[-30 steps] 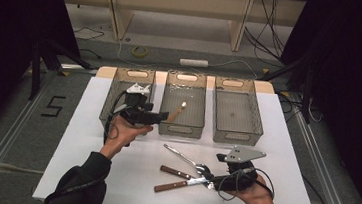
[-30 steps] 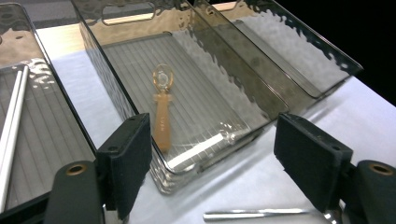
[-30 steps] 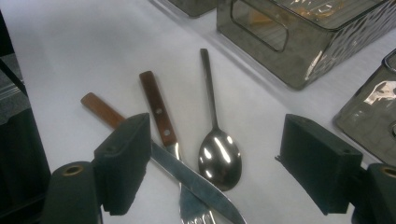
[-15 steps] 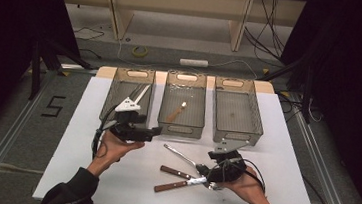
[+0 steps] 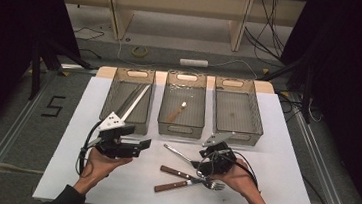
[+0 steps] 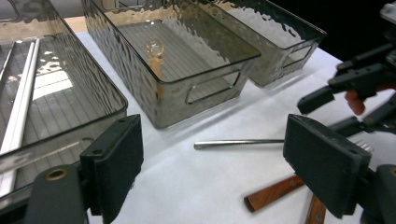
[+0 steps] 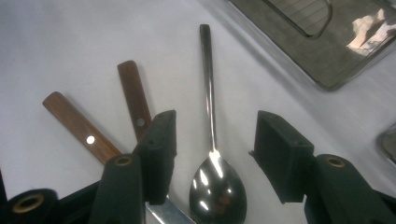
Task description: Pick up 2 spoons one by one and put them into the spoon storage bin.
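Steel spoon now sits between my right gripper's closing jaws, untouched; my left gripper, jaws wide and empty, has left the bin.

White table, grey floor, wooden shelving behind, cables, dark surroundings

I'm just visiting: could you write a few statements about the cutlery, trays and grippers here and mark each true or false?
1. The metal spoon lies between the right gripper's jaws. True; the jaws have just been closing, pads not yet pressing.
2. The left gripper holds a fork. False: its jaws are open with nothing between them.
3. The middle tray holds a wooden-handled utensil. True.
4. The right tray holds two knives. False: no cutlery lies in it.
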Motion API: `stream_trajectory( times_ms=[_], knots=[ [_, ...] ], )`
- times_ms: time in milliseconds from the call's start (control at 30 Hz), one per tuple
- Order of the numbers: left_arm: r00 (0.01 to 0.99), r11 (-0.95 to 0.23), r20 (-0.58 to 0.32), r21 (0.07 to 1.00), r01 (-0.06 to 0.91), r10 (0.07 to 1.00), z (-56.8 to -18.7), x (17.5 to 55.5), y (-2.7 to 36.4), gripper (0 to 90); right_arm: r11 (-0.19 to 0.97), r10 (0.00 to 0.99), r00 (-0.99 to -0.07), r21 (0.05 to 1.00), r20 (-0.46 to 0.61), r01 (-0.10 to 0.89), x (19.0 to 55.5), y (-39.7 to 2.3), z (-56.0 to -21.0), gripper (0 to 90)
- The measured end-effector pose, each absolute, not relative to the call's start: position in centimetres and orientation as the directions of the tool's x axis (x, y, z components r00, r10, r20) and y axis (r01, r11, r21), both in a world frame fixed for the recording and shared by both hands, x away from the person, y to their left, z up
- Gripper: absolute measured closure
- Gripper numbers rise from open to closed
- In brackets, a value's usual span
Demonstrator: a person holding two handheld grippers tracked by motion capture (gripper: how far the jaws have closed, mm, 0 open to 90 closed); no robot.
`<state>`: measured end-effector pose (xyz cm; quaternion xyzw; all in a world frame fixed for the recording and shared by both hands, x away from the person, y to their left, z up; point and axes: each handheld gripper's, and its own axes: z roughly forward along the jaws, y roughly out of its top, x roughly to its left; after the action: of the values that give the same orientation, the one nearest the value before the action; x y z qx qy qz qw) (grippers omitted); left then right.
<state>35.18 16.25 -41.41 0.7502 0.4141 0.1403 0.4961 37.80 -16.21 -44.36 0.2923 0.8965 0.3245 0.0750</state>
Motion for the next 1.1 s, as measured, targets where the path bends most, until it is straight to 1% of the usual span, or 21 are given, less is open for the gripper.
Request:
stream_trajectory(
  times_ms=[233,500,533,567,667,700,1100],
  knots=[
    [0.639,-0.179,-0.184,0.87,0.459,0.747,-41.6,34.1,16.1,18.9,0.637,0.56,-0.825,0.601,0.068,0.482,38.7,-15.5,-44.9,57.4],
    [0.65,-0.172,-0.185,0.879,0.445,0.737,-41.9,33.2,16.3,18.7,0.658,0.558,-0.826,0.561,0.083,0.502,39.4,-14.8,-45.8,63.1],
    [0.649,-0.168,-0.189,0.879,0.447,0.737,-42.0,33.1,16.3,18.7,0.651,0.573,-0.814,0.549,0.098,0.524,39.3,-14.6,-45.8,63.3],
    [0.65,-0.169,-0.189,0.878,0.447,0.736,-42.0,33.0,16.3,18.7,0.663,0.558,-0.825,0.553,0.082,0.504,39.5,-14.6,-45.9,63.8],
    [0.652,-0.179,-0.184,0.875,0.449,0.735,-42.1,32.8,16.2,18.7,0.678,0.551,-0.831,0.537,0.081,0.502,39.7,-14.5,-46.2,66.7],
    [0.652,-0.178,-0.185,0.875,0.45,0.736,-42.1,32.7,16.2,18.7,0.673,0.559,-0.824,0.528,0.094,0.517,39.7,-14.4,-46.2,67.5],
    [0.653,-0.164,-0.194,0.88,0.445,0.732,-42.0,32.0,16.4,18.6,0.692,0.551,-0.827,0.495,0.108,0.525,40.1,-14.1,-46.7,74.5]
  ],
)
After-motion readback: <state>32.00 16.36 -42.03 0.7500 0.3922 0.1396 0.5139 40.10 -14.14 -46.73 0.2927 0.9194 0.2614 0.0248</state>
